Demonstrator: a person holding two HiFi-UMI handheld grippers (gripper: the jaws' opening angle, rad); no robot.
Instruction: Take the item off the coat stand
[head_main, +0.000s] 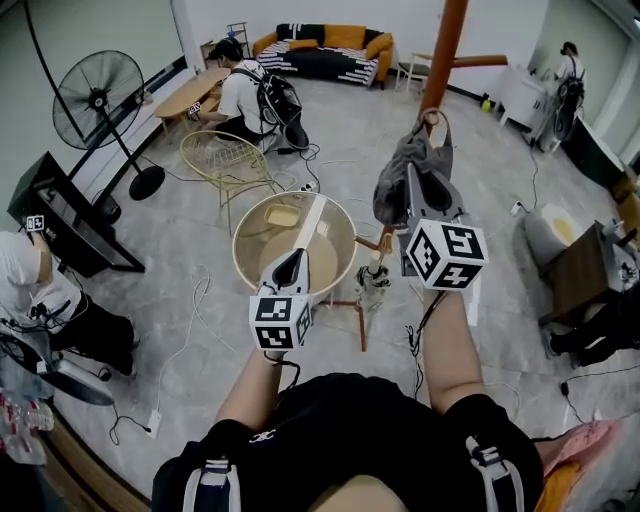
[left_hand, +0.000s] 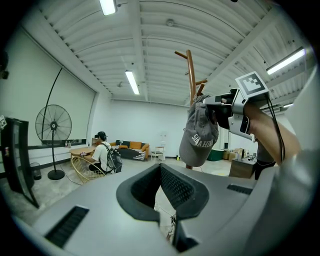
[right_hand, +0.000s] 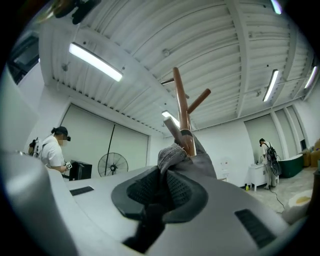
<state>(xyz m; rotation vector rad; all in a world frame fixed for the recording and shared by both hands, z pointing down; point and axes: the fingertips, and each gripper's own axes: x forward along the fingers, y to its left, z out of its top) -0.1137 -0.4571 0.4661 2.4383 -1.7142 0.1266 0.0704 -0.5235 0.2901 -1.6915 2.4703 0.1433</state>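
The left gripper (head_main: 291, 262) sits low, jaws together and empty, while the right gripper (head_main: 421, 185) is clamped on the grey cap (head_main: 396, 165) hanging against the coat stand (head_main: 443, 45). The cap looks light, soft and floppy, so a pinch of crown cloth should lift it. The left gripper view shows its lettered front; the right gripper view shows only bunched fabric between the pads.

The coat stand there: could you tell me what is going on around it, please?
A person holds tongs in each hand. The right tongs are shut on the grey cap, which hangs against the stand, not yet clear of it. The left tongs wait lower, shut and empty.
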